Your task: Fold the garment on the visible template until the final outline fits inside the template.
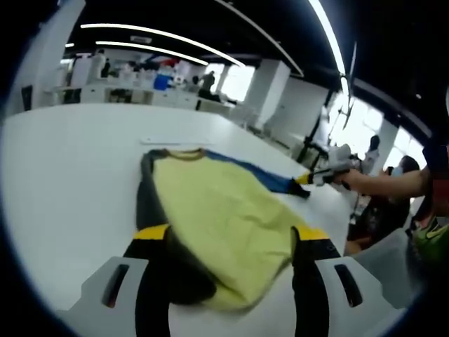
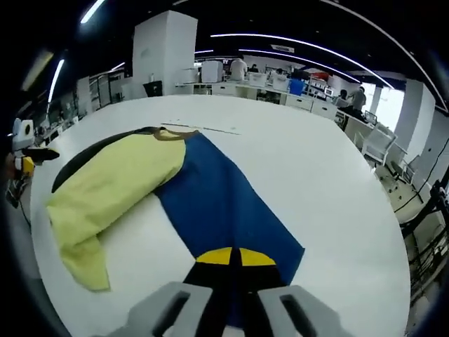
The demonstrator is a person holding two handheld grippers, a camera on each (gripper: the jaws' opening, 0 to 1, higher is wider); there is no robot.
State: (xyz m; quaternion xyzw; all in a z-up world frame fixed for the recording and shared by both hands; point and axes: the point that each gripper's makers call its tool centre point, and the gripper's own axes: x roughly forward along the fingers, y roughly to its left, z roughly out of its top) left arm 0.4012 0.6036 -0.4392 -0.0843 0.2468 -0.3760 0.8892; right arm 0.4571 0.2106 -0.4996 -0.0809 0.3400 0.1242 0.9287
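A garment lies on the white table (image 1: 63, 182), with a yellow panel (image 1: 217, 210), dark sleeves and a blue panel (image 2: 217, 203). In the left gripper view my left gripper (image 1: 231, 235) stands open at the near hem, jaws wide apart with yellow cloth between them. In the right gripper view my right gripper (image 2: 235, 257) is shut on the blue panel's near edge. The yellow part (image 2: 112, 186) is bunched to the left there. From the left gripper view, the right gripper (image 1: 324, 175) pinches the blue corner at the far right. A thin template line (image 1: 172, 140) runs past the collar (image 2: 168, 133).
A person's arm (image 1: 386, 184) reaches in from the right behind the right gripper. The table edge (image 2: 393, 232) curves close on the right. Desks, chairs and people fill the room behind. The left gripper (image 2: 21, 151) sits at the far left table edge.
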